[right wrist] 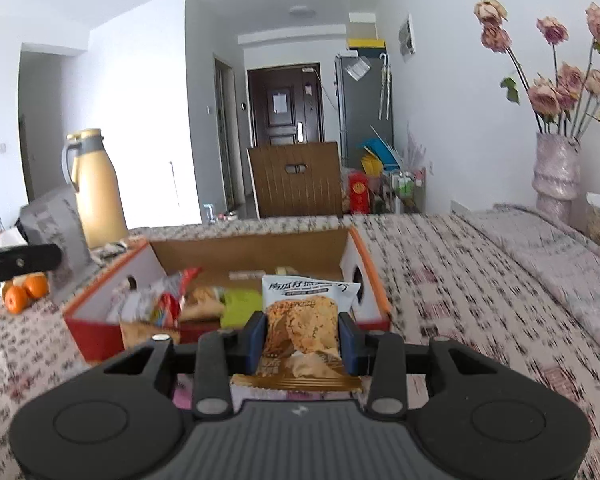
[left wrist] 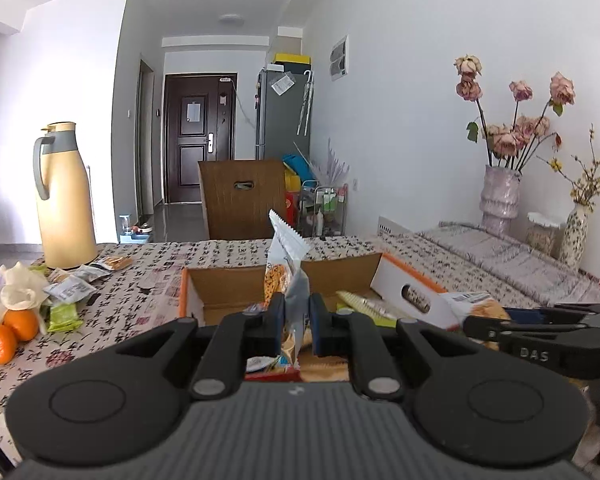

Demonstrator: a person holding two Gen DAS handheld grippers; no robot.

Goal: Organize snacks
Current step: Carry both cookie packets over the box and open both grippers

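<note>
Presently my left gripper [left wrist: 296, 322] pinches a snack packet [left wrist: 286, 264] upright; right gripper [right wrist: 303, 340] clamps a cookie packet [right wrist: 306, 320] flat; box [right wrist: 256, 250] lies just ahead.

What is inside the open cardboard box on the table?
The cardboard box holds mixed snack packets: a green packet, a red-and-white wrapper and a brown cracker pack. The held cracker packet and the tool cover the near part and the bottom.

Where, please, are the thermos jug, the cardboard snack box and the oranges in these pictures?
thermos jug [left wrist: 66, 204], left wrist view, middle of its cream body.
cardboard snack box [right wrist: 244, 250], right wrist view, inner brown back wall.
oranges [left wrist: 20, 323], left wrist view, the upper orange's skin.
</note>
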